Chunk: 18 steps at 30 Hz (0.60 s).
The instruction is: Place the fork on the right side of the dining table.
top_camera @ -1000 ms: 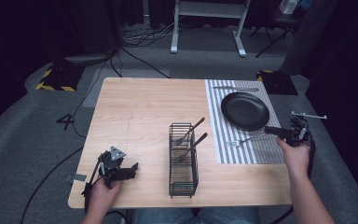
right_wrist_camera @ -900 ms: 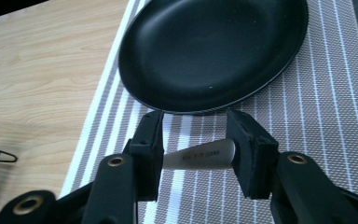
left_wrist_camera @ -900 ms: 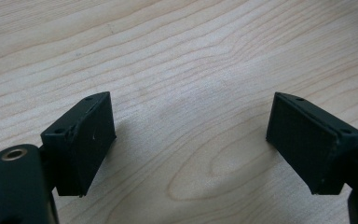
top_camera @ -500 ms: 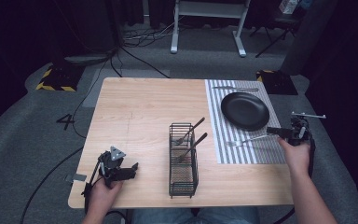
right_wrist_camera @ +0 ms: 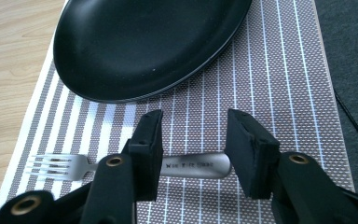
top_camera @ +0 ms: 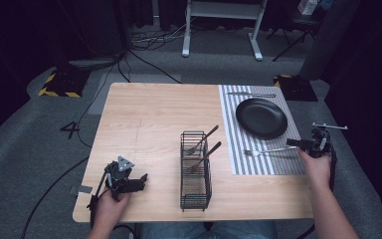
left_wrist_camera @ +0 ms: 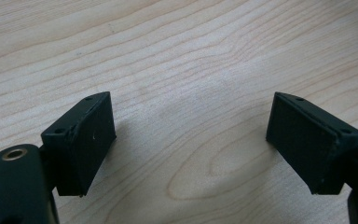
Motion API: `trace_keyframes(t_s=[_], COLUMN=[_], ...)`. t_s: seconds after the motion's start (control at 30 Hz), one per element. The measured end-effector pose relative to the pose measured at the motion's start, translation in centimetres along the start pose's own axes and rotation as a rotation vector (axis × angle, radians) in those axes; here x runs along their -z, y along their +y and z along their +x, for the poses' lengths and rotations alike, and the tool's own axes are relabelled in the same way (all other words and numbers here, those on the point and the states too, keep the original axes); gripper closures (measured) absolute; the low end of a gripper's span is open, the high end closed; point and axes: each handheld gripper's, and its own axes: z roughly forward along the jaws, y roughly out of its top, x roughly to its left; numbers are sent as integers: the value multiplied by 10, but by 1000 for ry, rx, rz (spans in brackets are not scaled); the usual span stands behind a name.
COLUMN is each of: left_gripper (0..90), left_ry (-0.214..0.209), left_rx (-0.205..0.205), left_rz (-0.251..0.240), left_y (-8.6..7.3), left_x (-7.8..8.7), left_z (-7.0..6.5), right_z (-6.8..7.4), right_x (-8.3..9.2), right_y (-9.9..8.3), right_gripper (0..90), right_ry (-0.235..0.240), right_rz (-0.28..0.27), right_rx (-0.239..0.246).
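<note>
Between the matt black pads (right_wrist_camera: 149, 140) lies a shiny metal fork (right_wrist_camera: 74, 167) on woven striped mat (right_wrist_camera: 279, 79); beyond, a glossy black plate (right_wrist_camera: 144, 42)

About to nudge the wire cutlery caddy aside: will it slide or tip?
The wire cutlery caddy looks tall and narrow, so a push near its top rim would probably tip it. Its open mesh suggests it's light; a low push should slide it on the wooden table. The two utensils leaning out may rattle or shift.
</note>
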Motion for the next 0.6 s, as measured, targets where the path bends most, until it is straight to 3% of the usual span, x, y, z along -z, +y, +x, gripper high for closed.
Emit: trace_keyframes(t_s=[0.27,0.5,0.6], left_gripper=[156,156,156], left_ry=[0,0,0], left_rx=[1,1,1], left_rz=[0,0,0], left_y=[0,0,0], left_x=[0,0,0], left_z=[0,0,0], right_z=[-3,3,8], right_x=[-4,7,11], right_y=[-1,-1,0], right_gripper=[563,553,549], right_ry=[-3,1,-4], right_rz=[-6,-32,-42], right_rx=[-17,15,51])
